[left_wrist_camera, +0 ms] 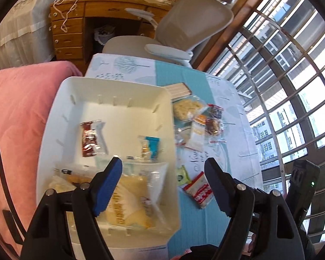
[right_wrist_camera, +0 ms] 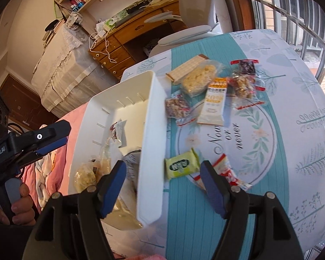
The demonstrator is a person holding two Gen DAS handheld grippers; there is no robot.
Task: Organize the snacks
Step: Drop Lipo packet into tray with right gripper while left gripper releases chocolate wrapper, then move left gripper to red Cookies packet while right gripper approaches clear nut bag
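Snacks (right_wrist_camera: 182, 166) on table, some in bin (left_wrist_camera: 110, 84) | left tool (left_wrist_camera: 163, 185) spread | right tool (right_wrist_camera: 163, 186) spread

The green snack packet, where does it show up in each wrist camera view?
Left wrist: green snack packet low centre, between the open fingers, right of the white bin.
Right wrist: green snack packet low centre, just right of the bin's wall.
Shared landmark: the bin.

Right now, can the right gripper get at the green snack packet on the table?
Probably yes. The right gripper is open, and the green snack packet lies flat just ahead between its fingers, outside the white bin, with nothing lying on it.
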